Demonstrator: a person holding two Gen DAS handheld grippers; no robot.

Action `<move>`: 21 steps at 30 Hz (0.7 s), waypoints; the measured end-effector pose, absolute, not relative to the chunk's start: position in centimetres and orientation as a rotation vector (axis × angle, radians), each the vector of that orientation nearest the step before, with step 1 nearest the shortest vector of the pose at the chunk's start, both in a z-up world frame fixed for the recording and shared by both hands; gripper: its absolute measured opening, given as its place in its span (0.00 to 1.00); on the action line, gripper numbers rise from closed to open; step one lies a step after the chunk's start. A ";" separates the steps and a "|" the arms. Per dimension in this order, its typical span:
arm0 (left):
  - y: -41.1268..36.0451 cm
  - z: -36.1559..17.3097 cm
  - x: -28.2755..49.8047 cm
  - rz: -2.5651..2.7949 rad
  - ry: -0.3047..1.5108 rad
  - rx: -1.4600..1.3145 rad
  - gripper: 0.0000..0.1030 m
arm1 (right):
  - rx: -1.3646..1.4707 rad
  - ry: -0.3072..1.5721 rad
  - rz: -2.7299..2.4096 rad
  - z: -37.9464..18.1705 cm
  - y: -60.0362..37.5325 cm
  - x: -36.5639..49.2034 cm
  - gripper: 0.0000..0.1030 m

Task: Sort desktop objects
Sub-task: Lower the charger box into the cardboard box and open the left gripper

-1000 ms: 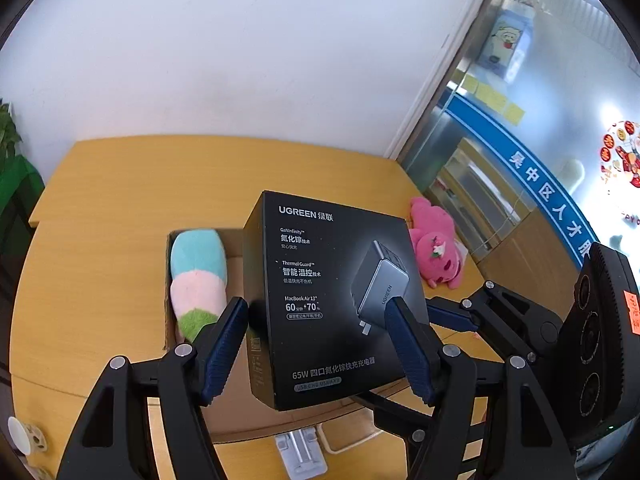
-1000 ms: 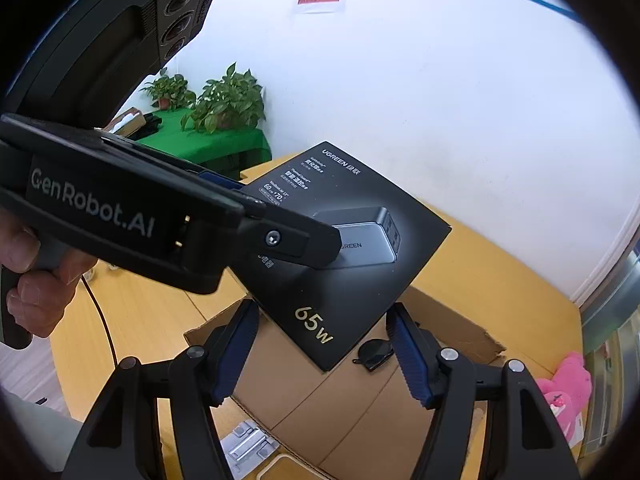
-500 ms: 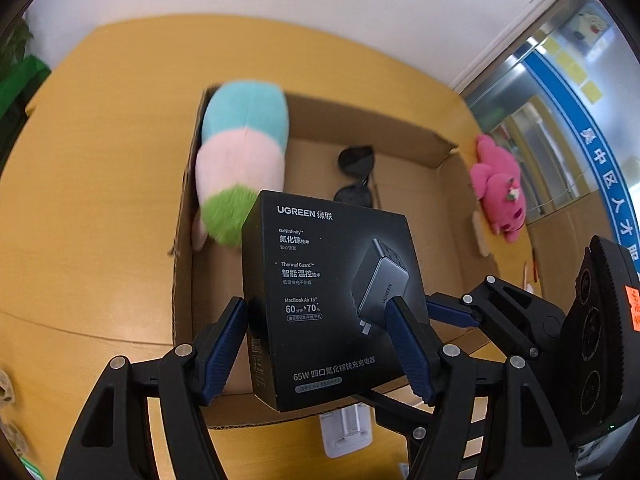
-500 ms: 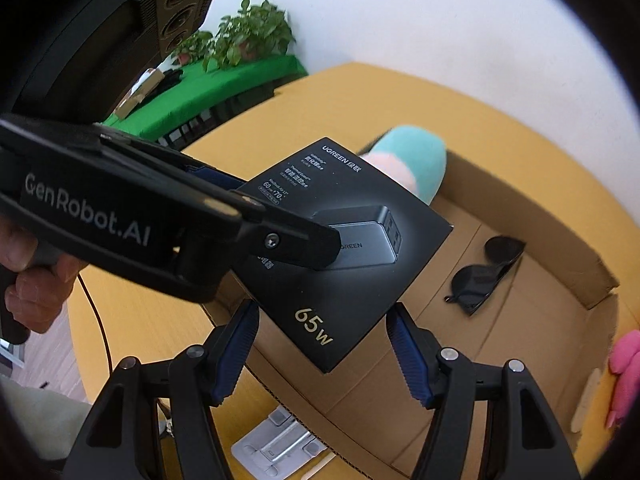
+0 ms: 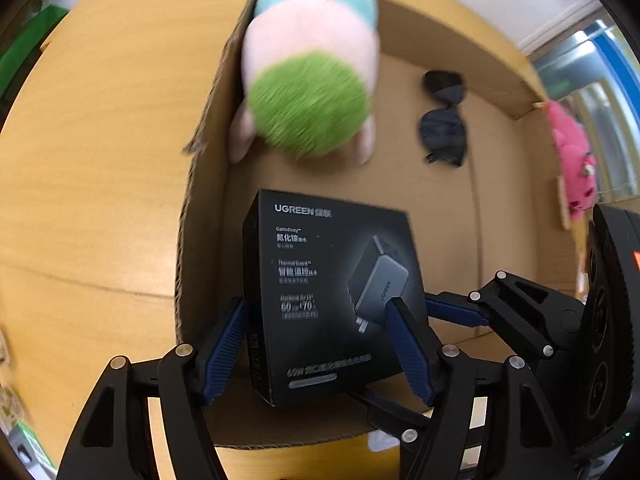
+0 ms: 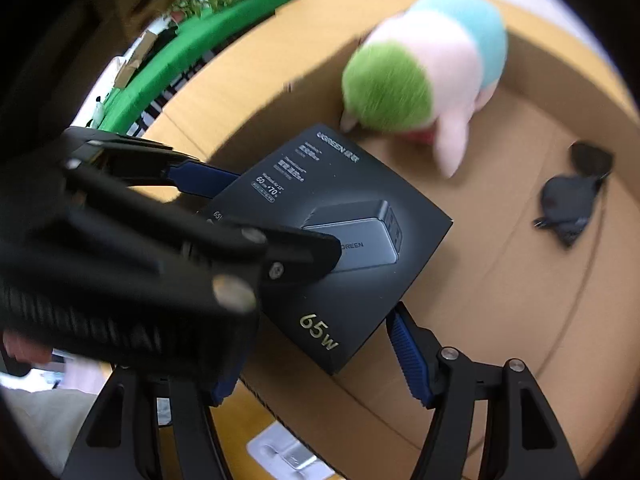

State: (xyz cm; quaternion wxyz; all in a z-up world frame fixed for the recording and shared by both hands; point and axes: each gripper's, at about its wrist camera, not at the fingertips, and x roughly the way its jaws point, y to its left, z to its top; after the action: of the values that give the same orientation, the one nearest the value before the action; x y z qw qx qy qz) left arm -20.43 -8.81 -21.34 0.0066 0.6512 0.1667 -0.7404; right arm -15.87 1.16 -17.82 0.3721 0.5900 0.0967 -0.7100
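A black UGREEN charger box [image 5: 332,292] is held by both grippers over the near end of an open cardboard box [image 5: 440,208]. My left gripper [image 5: 316,344] is shut on its sides. My right gripper [image 6: 320,356] is shut on its near corner; the charger box [image 6: 340,240] fills that view's centre. Inside the cardboard box [image 6: 500,280] lie a green, pink and blue plush toy [image 5: 312,68] and black sunglasses [image 5: 444,120]; both show in the right wrist view, the plush toy [image 6: 424,68] and the sunglasses [image 6: 572,196].
The cardboard box sits on a yellow wooden table [image 5: 100,160]. A pink plush toy [image 5: 572,164] lies outside the box at the right. A white and metal object [image 6: 288,456] lies on the table by the box's near wall. A green cloth [image 6: 192,48] lies beyond the table.
Both grippers have carried the charger box forward and down into the cardboard box. The plush toy and sunglasses now appear closer. Both grips are unchanged.
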 end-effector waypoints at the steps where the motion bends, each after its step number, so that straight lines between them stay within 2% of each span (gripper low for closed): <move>1: -8.8 -21.4 -20.3 -2.317 0.496 2.028 0.70 | 1.524 0.248 -1.807 -18.2 0.8 -15.9 0.67; 3: -8.3 -21.4 -20.0 -2.325 0.439 2.024 0.70 | 1.556 0.234 -1.799 -18.6 0.3 -16.1 0.71; 8: -8.6 -20.9 -19.3 -2.323 0.389 2.026 0.71 | 1.560 0.135 -1.833 -17.5 1.0 -16.1 0.72; 14: -8.5 -14.9 -16.9 -2.445 0.254 1.789 0.73 | 1.527 0.008 -1.960 -12.9 5.8 -13.4 0.72; 18: -8.4 -8.8 -14.3 -2.557 0.210 1.478 0.95 | 1.577 -0.083 -2.146 -9.4 10.6 -11.8 0.72; 20: -8.2 -6.1 -13.1 -2.600 0.213 1.361 0.97 | 1.584 -0.140 -2.221 -8.0 12.5 -12.3 0.72; 21: -7.9 -5.0 -12.7 -2.632 0.222 1.331 0.96 | 1.565 -0.167 -2.254 -7.8 13.2 -12.5 0.66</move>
State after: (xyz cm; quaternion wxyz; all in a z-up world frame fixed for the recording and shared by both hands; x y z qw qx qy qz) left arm -12.71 -7.92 -5.00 0.0920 0.4482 0.0747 -0.8861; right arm -12.48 13.20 -7.84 0.1952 0.5583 -0.0596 -0.8041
